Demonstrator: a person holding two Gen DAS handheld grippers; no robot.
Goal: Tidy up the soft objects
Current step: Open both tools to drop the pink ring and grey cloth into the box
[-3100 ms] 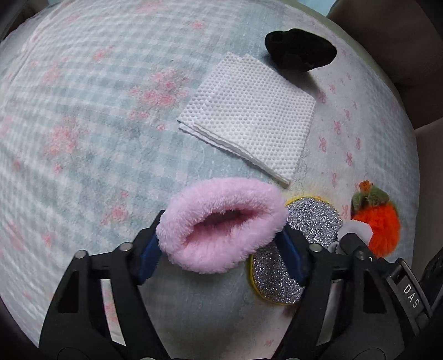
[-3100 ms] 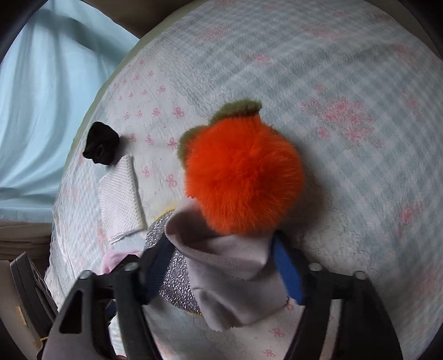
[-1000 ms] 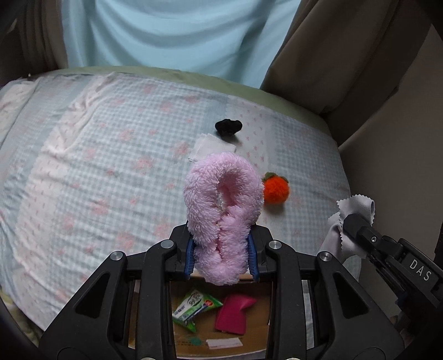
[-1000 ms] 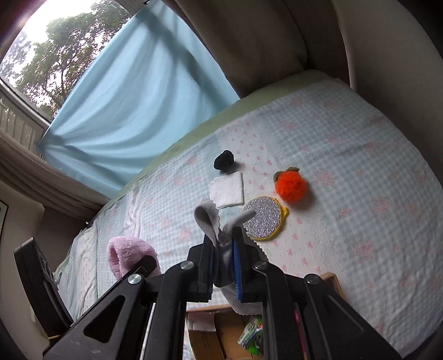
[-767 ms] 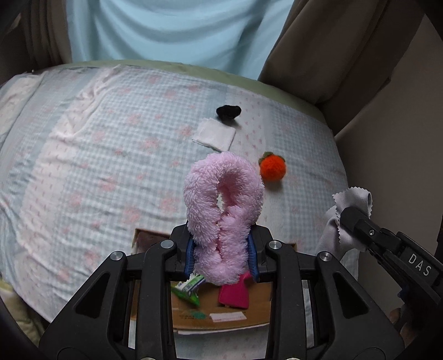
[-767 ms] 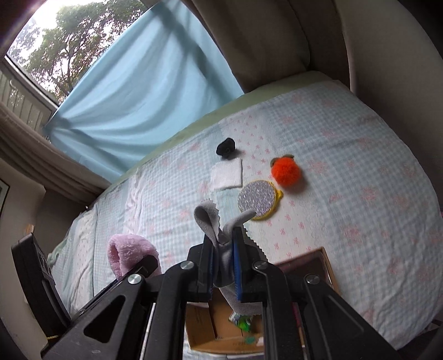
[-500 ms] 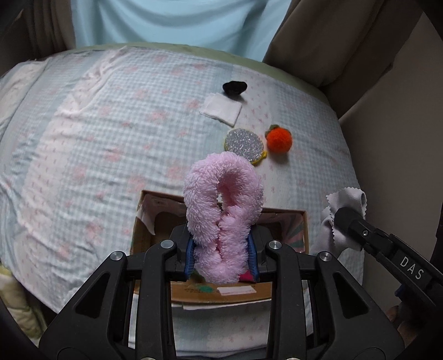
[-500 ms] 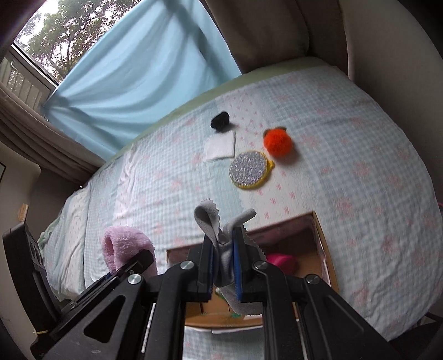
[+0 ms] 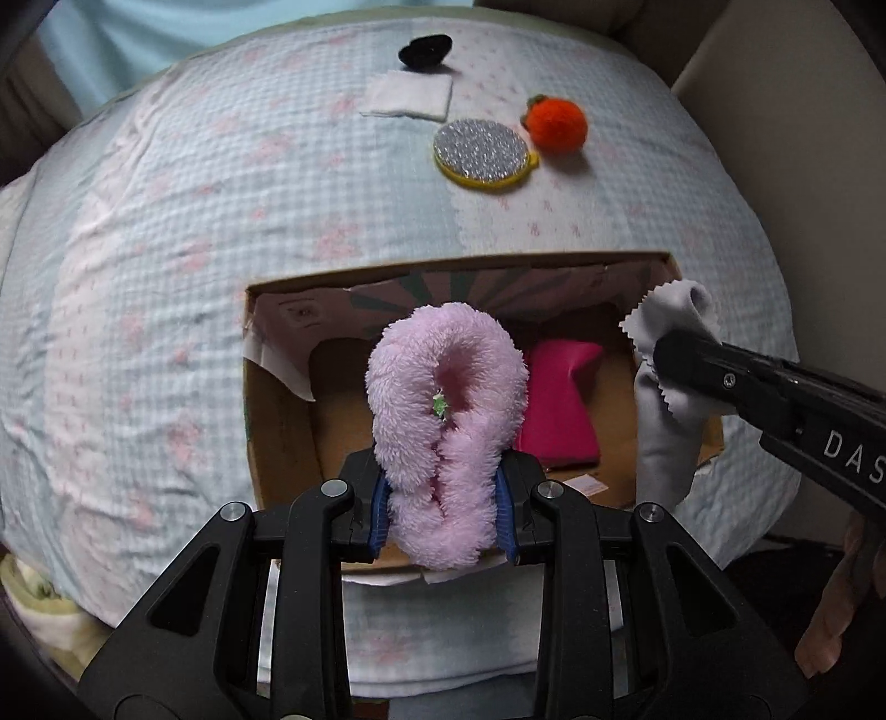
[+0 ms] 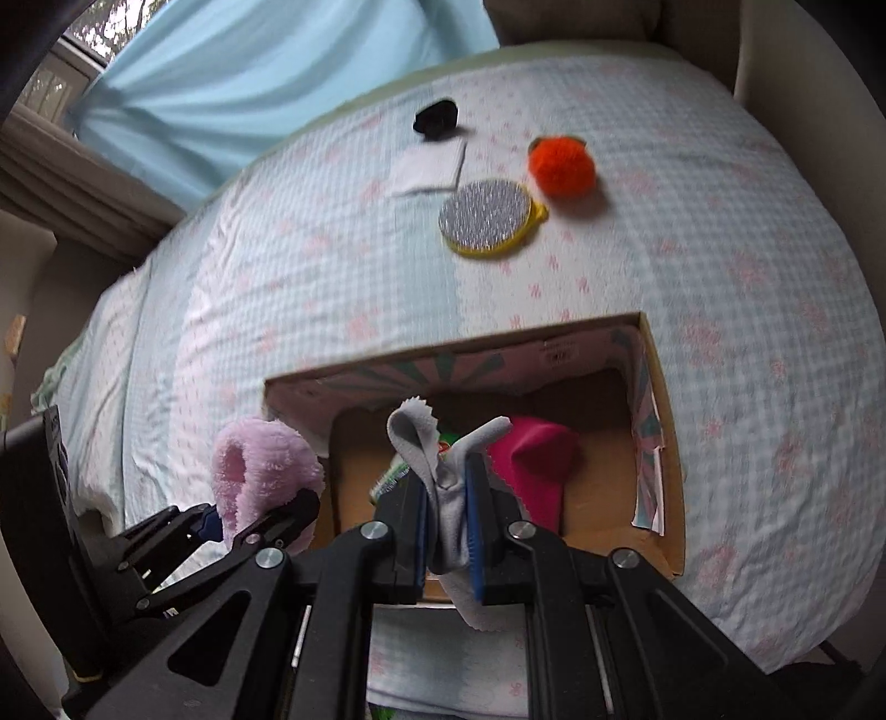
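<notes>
Hovering over the cardboard box [image 9: 277, 443] on the bed [image 9: 166, 221]: left gripper [image 9: 443, 493] jaws pinching the pink fluffy band [image 9: 443, 399], right gripper [image 10: 447, 518] jaws clamped on the grey cloth [image 10: 443, 471]. Best lowered inside the walls, clear of the magenta piece [image 9: 559, 404], before letting go. Beyond, perhaps a scrubbing pad [image 9: 482, 152], orange pompom [image 9: 556, 124], white cloth [image 9: 407, 95], black lump [image 9: 425, 49], blue curtain [image 10: 249, 72].

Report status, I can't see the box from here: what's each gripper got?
Left gripper shut on pink fluff. Right gripper shut on grey cloth. Both over open box. Nothing blocking.
</notes>
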